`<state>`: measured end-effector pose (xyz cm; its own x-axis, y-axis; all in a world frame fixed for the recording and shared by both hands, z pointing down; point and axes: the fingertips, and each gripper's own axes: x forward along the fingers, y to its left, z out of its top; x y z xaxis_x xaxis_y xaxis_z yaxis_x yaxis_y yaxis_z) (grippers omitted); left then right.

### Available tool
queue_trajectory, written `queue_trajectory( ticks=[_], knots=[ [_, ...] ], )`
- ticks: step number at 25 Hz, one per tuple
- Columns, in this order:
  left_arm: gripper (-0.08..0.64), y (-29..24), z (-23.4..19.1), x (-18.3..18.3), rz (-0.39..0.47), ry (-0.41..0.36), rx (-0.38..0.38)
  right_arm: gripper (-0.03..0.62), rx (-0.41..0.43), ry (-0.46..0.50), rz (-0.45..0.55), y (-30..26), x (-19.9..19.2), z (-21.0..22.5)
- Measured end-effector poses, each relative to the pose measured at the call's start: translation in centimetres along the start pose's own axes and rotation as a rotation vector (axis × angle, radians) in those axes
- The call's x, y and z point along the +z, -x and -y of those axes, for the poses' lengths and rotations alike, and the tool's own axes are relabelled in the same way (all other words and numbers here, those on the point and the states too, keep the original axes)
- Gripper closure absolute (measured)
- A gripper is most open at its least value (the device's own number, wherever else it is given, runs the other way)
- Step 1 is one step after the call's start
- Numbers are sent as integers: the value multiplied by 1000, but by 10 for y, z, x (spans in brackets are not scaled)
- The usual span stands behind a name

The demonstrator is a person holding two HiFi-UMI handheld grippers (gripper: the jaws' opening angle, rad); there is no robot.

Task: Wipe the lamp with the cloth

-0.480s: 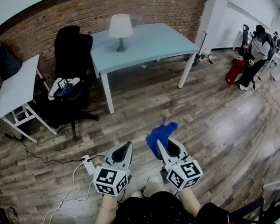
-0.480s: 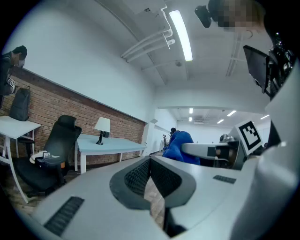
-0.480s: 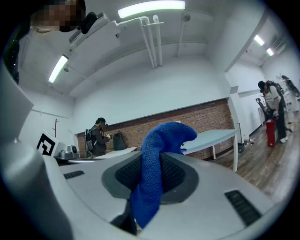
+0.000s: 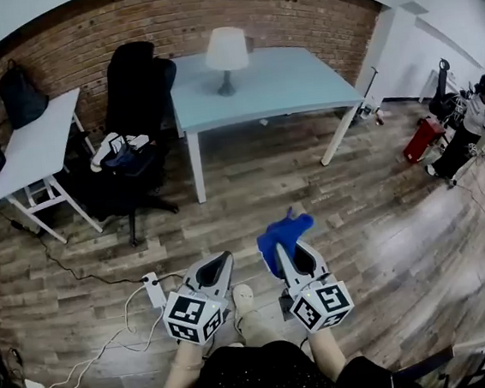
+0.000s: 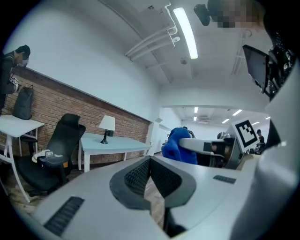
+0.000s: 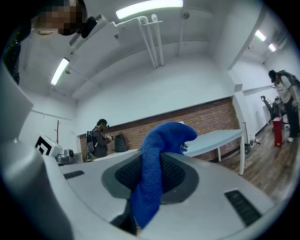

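You hold both tools low in front of your body, side by side, pointing forward over the wooden floor (image 4: 382, 209). Your left tool (image 4: 218, 267) has its jaws together at the tips, with nothing between them. Your right tool (image 4: 288, 249) is clamped on the blue cloth (image 4: 282, 230), which bunches up above the jaws and hangs down between the pads. The lamp (image 4: 226, 54) stands upright near the back edge of the pale blue counter (image 4: 300, 84), well apart from both tools. Open floor lies between you and the counter. A black office chair (image 4: 133, 97) stands just beside the counter's left end.
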<state>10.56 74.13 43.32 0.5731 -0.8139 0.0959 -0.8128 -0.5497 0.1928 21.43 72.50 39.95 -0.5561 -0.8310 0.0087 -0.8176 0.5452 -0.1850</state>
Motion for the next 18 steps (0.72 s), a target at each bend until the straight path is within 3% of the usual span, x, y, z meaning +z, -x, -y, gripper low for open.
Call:
queue_trajectory(
  ticks=[8,18],
  knots=[
    [551,-89,-60,22,10,-21,12,505,44,13,16,-92,14,59],
    [551,-185,-118,81,66,-63,46,503,95,66,61,-190,69,120]
  ],
)
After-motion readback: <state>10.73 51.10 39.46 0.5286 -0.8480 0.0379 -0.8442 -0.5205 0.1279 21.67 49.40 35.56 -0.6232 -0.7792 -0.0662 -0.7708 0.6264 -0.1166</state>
